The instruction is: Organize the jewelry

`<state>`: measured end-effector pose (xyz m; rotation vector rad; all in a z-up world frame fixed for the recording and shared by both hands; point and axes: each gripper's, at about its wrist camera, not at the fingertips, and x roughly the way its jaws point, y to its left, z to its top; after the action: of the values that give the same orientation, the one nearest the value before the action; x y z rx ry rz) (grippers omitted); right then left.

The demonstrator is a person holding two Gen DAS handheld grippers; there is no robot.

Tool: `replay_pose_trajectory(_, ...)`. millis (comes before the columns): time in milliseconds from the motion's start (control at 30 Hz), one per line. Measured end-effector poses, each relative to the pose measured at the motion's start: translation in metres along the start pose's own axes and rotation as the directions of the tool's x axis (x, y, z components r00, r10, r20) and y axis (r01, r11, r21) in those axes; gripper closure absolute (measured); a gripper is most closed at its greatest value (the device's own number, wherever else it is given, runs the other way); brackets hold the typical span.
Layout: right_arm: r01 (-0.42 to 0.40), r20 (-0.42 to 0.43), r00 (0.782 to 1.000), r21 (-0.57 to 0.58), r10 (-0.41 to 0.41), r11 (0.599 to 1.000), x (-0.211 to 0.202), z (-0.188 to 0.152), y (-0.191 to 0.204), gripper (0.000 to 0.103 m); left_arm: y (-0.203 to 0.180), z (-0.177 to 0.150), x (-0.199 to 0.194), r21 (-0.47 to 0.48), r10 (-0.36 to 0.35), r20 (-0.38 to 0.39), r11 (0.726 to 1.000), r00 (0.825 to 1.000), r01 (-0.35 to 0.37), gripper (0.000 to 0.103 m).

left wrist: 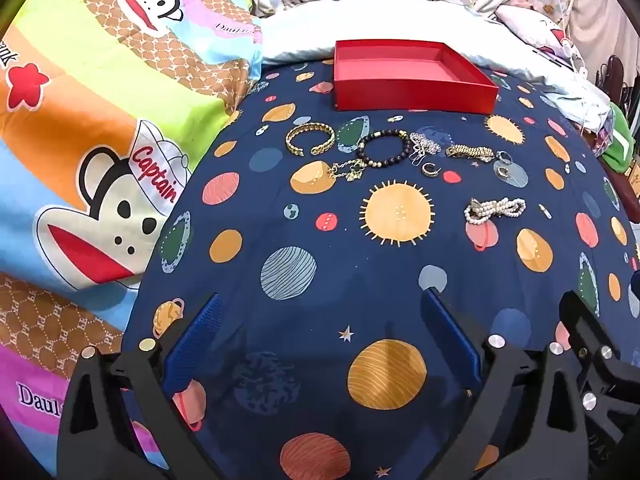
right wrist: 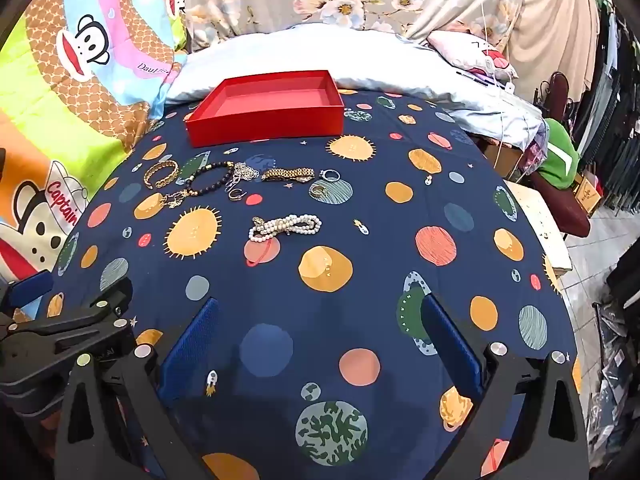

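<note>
An empty red box (left wrist: pixel 412 76) (right wrist: pixel 268 108) sits at the far end of the navy planet-print cloth (left wrist: pixel 340 248) (right wrist: pixel 360 240). In front of it lies a row of jewelry: a gold cuff bracelet (left wrist: pixel 310 138) (right wrist: pixel 161 174), a dark bead bracelet (left wrist: pixel 384 148) (right wrist: pixel 208 178), a silver chain (left wrist: pixel 424 146) (right wrist: pixel 242 172), a gold watch band (left wrist: pixel 470 153) (right wrist: pixel 288 174) and small rings (left wrist: pixel 504 158) (right wrist: pixel 331 175). A pearl strand (left wrist: pixel 495 210) (right wrist: pixel 285 226) lies nearer. My left gripper (left wrist: pixel 320 336) and right gripper (right wrist: pixel 318 340) are open and empty, well short of the jewelry.
A cartoon-monkey blanket (left wrist: pixel 92 120) (right wrist: pixel 76 80) lies to the left. White pillows (left wrist: pixel 360 28) (right wrist: pixel 320 56) are behind the box. The bed edge drops off at the right, with a green item (right wrist: pixel 560 160) and tiled floor (right wrist: pixel 596 240). The left gripper body (right wrist: pixel 64 328) shows at the left of the right wrist view.
</note>
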<state>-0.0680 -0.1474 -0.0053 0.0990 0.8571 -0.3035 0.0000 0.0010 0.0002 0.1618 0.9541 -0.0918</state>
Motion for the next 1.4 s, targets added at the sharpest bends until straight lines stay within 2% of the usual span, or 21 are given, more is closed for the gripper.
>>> replay_pose_trajectory(167, 0.004, -0.002, 1.000, 0.014, -0.004, 1.000, 0.002, 0.001, -0.010, 0.005, -0.002, 0.002, -0.001, 0.009, 0.000, 0.002, 1.000, 1.000, -0.001, 0.008)
replay_pose_trajectory(300, 0.018, 0.003, 1.000, -0.009, -0.018, 1.000, 0.001, 0.003, 0.001, 0.005, -0.007, 0.007, 0.002, 0.021, 0.007, -0.010, 1.000, 1.000, -0.007, 0.008)
replay_pose_trajectory(400, 0.003, 0.004, 1.000, 0.000, -0.003, 1.000, 0.002, 0.003, -0.003, 0.005, 0.000, 0.005, 0.003, -0.002, 0.003, 0.006, 1.000, 1.000, -0.002, 0.008)
replay_pose_trajectory(1000, -0.001, -0.011, 1.000, -0.005, 0.001, 1.000, 0.017, 0.018, -0.002, 0.005, -0.003, 0.017, 0.011, 0.002, -0.015, 0.036, 1.000, 0.999, 0.014, 0.008)
replay_pose_trajectory(1400, -0.010, -0.026, 1.000, -0.014, 0.010, 1.000, 0.029, 0.030, 0.000, 0.005, -0.003, 0.030, 0.023, -0.003, -0.014, -0.005, 1.000, 1.000, 0.014, 0.008)
